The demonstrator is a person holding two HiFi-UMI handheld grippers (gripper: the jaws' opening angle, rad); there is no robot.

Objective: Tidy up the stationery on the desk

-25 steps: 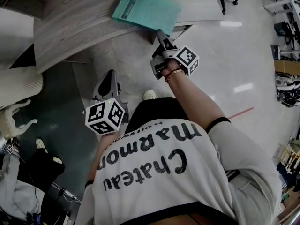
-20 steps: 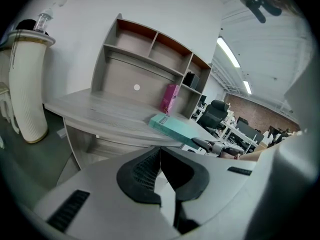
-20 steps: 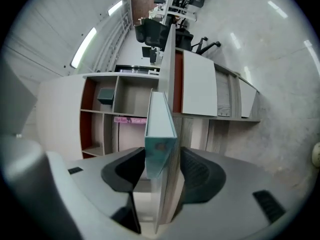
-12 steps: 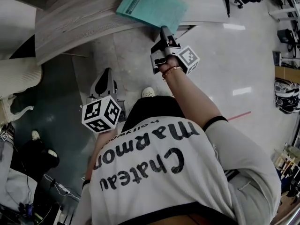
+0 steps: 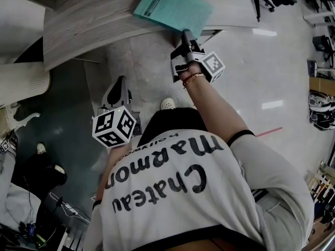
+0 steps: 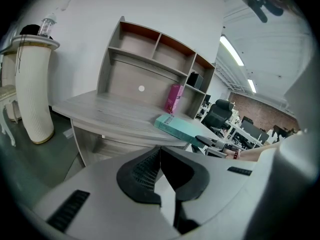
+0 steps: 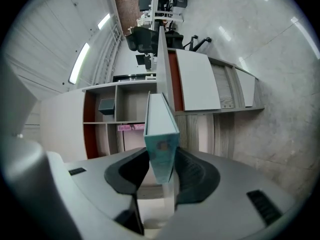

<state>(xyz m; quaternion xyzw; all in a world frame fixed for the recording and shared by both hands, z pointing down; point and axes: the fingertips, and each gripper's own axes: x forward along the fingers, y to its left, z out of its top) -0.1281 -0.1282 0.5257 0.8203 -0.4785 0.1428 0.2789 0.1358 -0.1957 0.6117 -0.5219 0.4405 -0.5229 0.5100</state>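
**Task item.** The teal book (image 5: 175,9) is a thin rectangular volume with a plain teal cover. A band of small dark print runs along one short edge, too small to read. It lies flat on the wood-grain surface (image 5: 94,25), near the front edge and turned at an angle to it. Its near corner reaches that edge, toward the person. In the right gripper view the book (image 7: 161,134) shows edge-on: a narrow teal spine with a faint square mark and a paler long side running away from the camera.

**Right gripper.** The right gripper (image 5: 184,34) is held out level at the surface's front edge. Its jaws have just been closing, with the near corner of the book between them. In its own view the right gripper (image 7: 162,169) has a dark pad against each face of the book.

**Left gripper.** The left gripper (image 5: 122,82) hangs low over the floor, well apart from the book. In its own view the left gripper (image 6: 160,154) has its pads together with nothing between them.

**Surroundings.** A shelf unit (image 6: 150,59) stands at the back of the surface, with a pink box (image 6: 174,99) upright before it.
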